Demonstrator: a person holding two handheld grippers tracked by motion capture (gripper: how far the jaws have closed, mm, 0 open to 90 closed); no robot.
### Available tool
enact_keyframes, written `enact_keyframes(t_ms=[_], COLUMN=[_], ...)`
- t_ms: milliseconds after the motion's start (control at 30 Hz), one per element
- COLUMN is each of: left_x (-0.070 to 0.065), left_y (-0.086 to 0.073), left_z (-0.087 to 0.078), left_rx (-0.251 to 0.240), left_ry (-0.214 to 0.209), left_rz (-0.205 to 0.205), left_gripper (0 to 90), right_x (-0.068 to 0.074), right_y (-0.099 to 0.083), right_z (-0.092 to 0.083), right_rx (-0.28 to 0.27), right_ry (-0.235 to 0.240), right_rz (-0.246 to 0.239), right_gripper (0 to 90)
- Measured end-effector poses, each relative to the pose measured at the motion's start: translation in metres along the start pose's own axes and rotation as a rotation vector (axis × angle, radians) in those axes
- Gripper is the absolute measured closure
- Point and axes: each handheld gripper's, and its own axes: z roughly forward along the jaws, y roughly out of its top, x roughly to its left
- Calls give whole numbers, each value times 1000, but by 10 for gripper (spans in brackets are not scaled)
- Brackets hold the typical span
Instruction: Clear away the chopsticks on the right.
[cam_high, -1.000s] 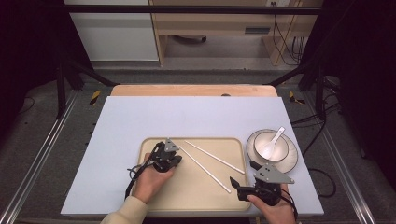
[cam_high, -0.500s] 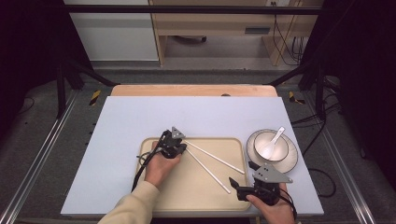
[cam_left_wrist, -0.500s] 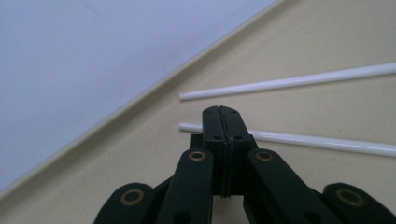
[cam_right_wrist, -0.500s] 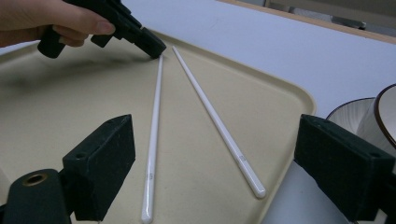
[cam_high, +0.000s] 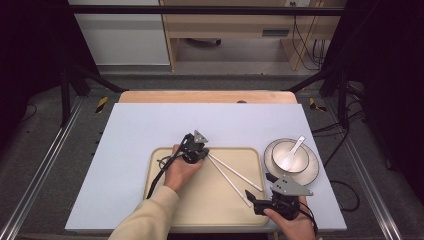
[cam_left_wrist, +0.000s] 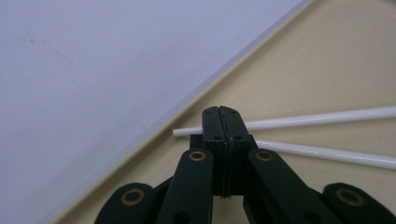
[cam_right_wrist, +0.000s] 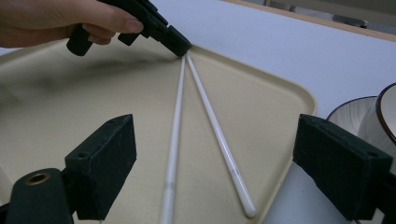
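High view: left hand-held gripper (cam_high: 199, 148) at tray (cam_high: 165, 175) far edge, by chopsticks' (cam_high: 235, 172) converging tips.

Left gripper view: jaws clenched, nothing visibly between; chopsticks (cam_left_wrist: 317, 119) just beyond tray rim (cam_left_wrist: 187, 105). Best part jaws before pinching.

Right gripper view: right hand-held gripper (cam_right_wrist: 229, 172) released, low over tray (cam_right_wrist: 261, 100); keep still.

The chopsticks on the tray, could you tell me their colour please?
The chopsticks are plain white, clearest in the right gripper view.
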Motion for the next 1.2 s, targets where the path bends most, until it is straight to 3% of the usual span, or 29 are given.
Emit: enact_keyframes(t_ms=[267,433,500,600,733,867,967,1200], left_x=[-13,-19,-19,-21,-22,-23,-22,-21], left_y=[9,12,12,9,-1,-6,-3,17], left_z=[12,14,12,-4,-14,-7,-3,19], left_rx=[10,1,3,-10,24,47,34,11], left_ry=[-28,-26,-26,-19,-3,16,21,-28], left_rz=[65,84,88,80,78,66,61,107], left_gripper=[894,894,894,894,895,895,895,894], right_x=[0,0,0,0,0,1,1,-1], right_y=[0,0,0,0,0,1,1,0], right_z=[-1,-1,-1,-1,-2,-2,-2,-3], right_rx=[-1,-1,0,0,0,1,2,-6], right_ry=[-4,-2,-2,-4,-1,-4,-2,-7], right_rz=[9,9,9,8,10,7,8,12], right_gripper=[134,135,134,135,135,135,135,137])
